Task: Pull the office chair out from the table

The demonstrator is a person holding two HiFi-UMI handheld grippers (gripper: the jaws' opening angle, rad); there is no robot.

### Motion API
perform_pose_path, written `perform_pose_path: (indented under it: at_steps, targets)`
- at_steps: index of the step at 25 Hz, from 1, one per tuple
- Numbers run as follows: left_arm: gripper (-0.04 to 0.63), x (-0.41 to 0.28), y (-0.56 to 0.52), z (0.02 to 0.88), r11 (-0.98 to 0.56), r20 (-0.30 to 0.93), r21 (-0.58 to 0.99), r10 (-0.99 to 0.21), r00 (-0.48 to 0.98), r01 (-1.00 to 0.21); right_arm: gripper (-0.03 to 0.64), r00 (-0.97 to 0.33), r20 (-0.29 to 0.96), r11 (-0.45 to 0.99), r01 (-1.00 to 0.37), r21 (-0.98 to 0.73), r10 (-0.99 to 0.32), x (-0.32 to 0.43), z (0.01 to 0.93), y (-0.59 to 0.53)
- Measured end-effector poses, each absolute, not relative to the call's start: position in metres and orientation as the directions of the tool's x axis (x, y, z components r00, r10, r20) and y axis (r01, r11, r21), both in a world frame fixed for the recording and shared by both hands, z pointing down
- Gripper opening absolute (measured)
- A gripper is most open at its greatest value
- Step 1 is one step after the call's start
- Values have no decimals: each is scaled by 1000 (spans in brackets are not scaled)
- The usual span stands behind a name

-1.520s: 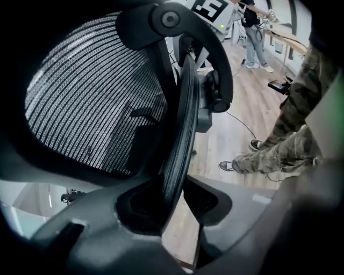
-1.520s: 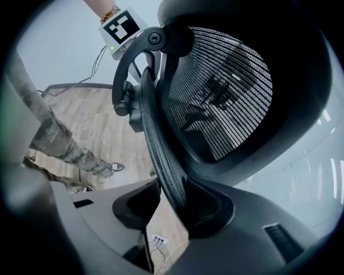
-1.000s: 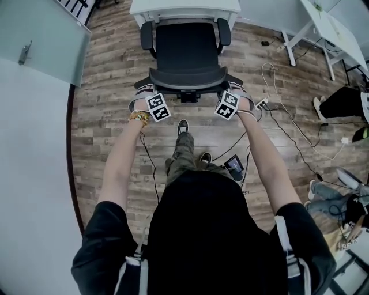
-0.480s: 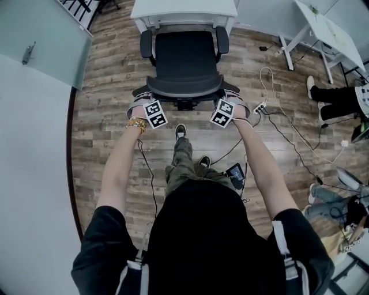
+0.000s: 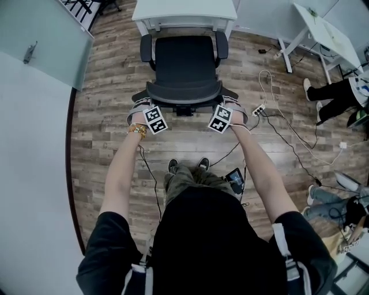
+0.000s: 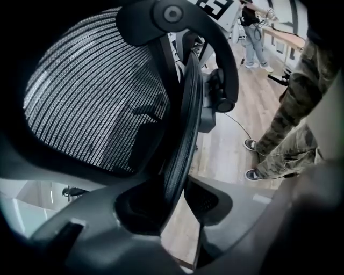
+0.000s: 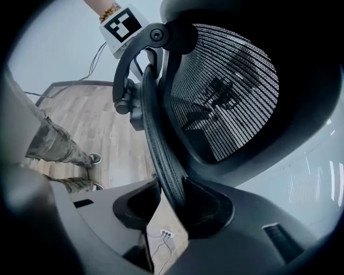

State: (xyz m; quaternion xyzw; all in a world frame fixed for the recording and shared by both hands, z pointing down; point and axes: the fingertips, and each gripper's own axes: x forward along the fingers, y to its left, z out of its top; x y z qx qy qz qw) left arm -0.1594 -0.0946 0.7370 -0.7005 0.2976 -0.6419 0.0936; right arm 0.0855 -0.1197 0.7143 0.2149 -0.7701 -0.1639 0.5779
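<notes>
The office chair (image 5: 184, 57) is being clamped by its backrest rim (image 6: 183, 129) between the jaws of the left gripper (image 6: 180, 196) and the right gripper (image 7: 172, 207). Its seat (image 5: 184, 55) is being shown just beside the table (image 5: 184, 8), so most of the pull-out is being judged outstanding.

The office chair (image 5: 184, 63) stands on the floor (image 5: 104, 86) straight ahead of you, backrest nearest you, with the table (image 5: 184, 10) just beyond its seat. Right of it lies a power strip (image 5: 259, 108); farther right stands a second table (image 5: 326, 34).
</notes>
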Motion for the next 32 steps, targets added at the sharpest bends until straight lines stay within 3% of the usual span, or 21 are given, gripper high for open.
perform_pose_path:
  at_steps: [32]
  targets:
    - [143, -199, -44, 736, -808, 822, -542, -567, 53, -231, 133, -207, 816, 839, -206, 503, -540, 45, 715, -59]
